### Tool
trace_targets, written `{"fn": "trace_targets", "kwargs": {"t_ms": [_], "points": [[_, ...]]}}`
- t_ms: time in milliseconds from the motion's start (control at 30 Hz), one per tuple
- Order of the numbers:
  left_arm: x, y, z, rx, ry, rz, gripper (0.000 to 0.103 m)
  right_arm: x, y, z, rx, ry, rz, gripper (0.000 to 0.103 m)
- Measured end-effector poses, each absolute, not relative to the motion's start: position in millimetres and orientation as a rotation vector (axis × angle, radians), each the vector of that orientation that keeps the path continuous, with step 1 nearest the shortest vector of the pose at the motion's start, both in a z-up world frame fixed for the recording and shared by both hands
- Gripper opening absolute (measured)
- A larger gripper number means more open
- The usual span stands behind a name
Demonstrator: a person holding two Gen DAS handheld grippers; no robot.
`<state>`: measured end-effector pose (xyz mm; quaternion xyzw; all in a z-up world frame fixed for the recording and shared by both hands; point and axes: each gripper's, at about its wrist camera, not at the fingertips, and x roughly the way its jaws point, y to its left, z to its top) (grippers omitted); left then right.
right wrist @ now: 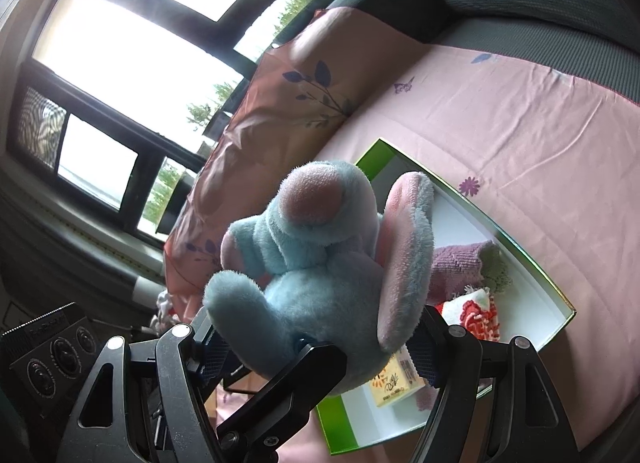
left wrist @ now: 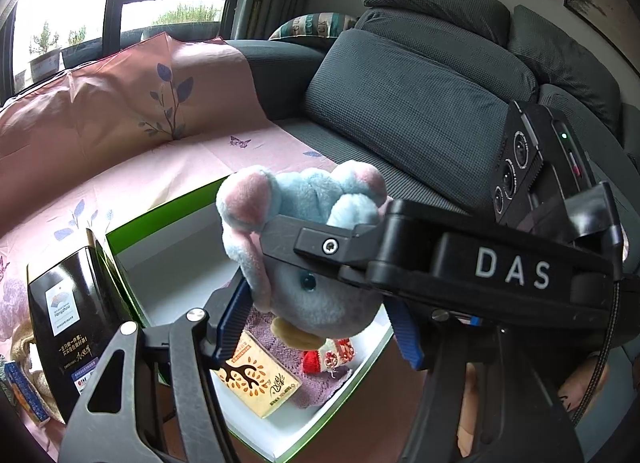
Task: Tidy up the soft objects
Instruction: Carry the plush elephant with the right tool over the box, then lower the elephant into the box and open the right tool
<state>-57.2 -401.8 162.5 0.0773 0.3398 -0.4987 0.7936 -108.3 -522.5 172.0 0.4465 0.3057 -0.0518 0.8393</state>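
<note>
While both grippers clamp the same blue and pink plush elephant (left wrist: 312, 263), it hangs in the air above an open white box with green edges (left wrist: 160, 219) that sits on a pink floral sheet (left wrist: 132, 167) spread over a dark grey sofa (left wrist: 404, 111).

In the left wrist view, going from the left: a black printed carton (left wrist: 66, 315) stands on the sheet just beside the box's left wall. Next comes the left gripper (left wrist: 320, 323), its blue-padded fingers (left wrist: 234, 319) set apart on either side of the elephant's head and pressing into the plush. Below the toy, inside the box, lie a yellow tissue pack with a tree print (left wrist: 260, 381), a folded mauve knitted cloth (left wrist: 320, 387) and a small red and white fabric item (left wrist: 332, 355). To the right, the right gripper's black body, marked DAS, reaches across with one finger laid over the elephant's head.

In the right wrist view, windows fill the left side. The right gripper (right wrist: 316, 347) holds the elephant's (right wrist: 320, 263) lower body between its spread fingers (right wrist: 424, 351), the pads squeezed against the plush, with the toy's pink foot soles turned up. The left gripper's black finger crosses underneath. Farther right, the box (right wrist: 556, 291) rests on the sheet (right wrist: 540, 135).
</note>
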Motion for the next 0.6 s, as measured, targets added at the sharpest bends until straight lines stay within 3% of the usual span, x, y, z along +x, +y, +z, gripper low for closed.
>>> {"fn": "trace_targets", "kwargs": {"t_ms": [600], "points": [[-25,-427,124,0.188,0.877,-1.025,0.059,-85,-549,127,1.036,0.729,-0.224,0.074]]}}
